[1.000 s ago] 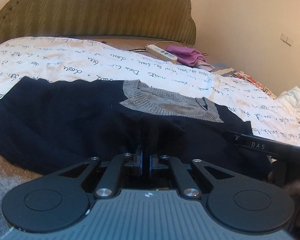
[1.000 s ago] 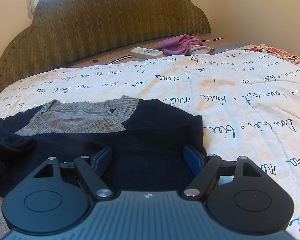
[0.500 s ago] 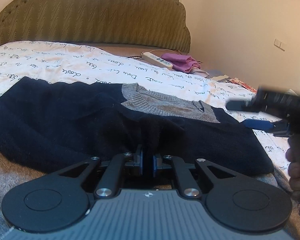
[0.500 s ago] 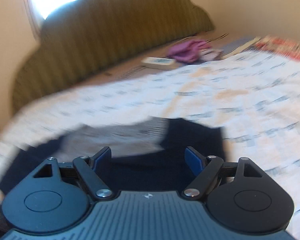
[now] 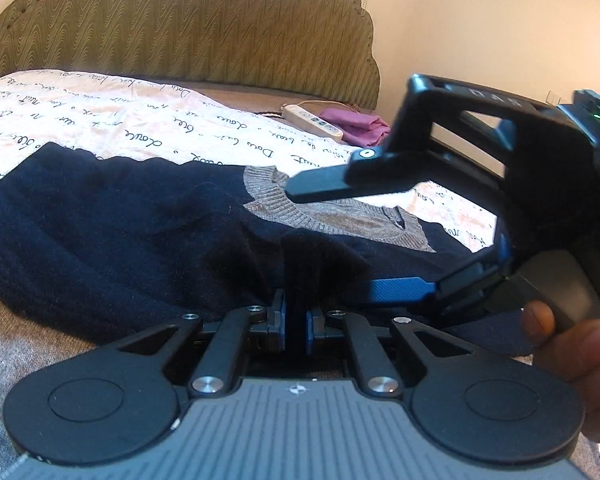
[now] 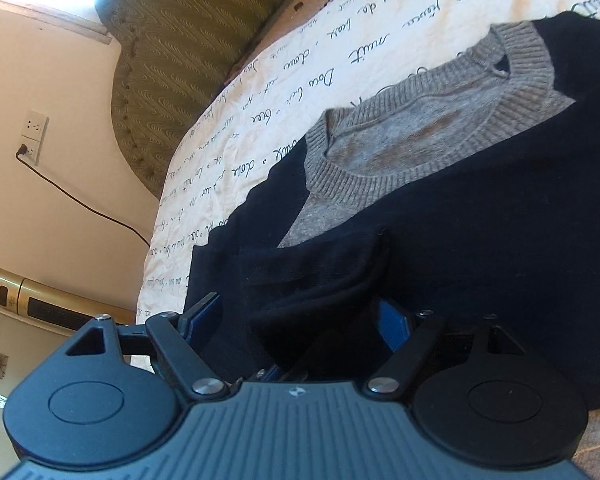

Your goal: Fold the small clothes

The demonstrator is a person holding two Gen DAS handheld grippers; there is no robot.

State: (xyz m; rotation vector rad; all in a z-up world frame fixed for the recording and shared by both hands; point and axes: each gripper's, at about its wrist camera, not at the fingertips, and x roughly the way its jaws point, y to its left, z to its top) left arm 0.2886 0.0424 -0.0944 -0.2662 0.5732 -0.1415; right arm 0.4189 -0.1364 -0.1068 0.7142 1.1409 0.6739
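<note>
Left tongs (image 5: pixel 296 326) clamped on the navy sweater's (image 5: pixel 120 240) fold; right tongs (image 6: pixel 300 320) apart, rolled sideways above it.

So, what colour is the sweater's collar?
Grey ribbed knit collar on a navy sweater; clearest in the right wrist view.

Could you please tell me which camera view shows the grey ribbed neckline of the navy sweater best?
The right wrist view: the grey ribbed neckline shows whole and near, unobstructed. In the left wrist view the right gripper crosses in front, hiding part of it.
</note>
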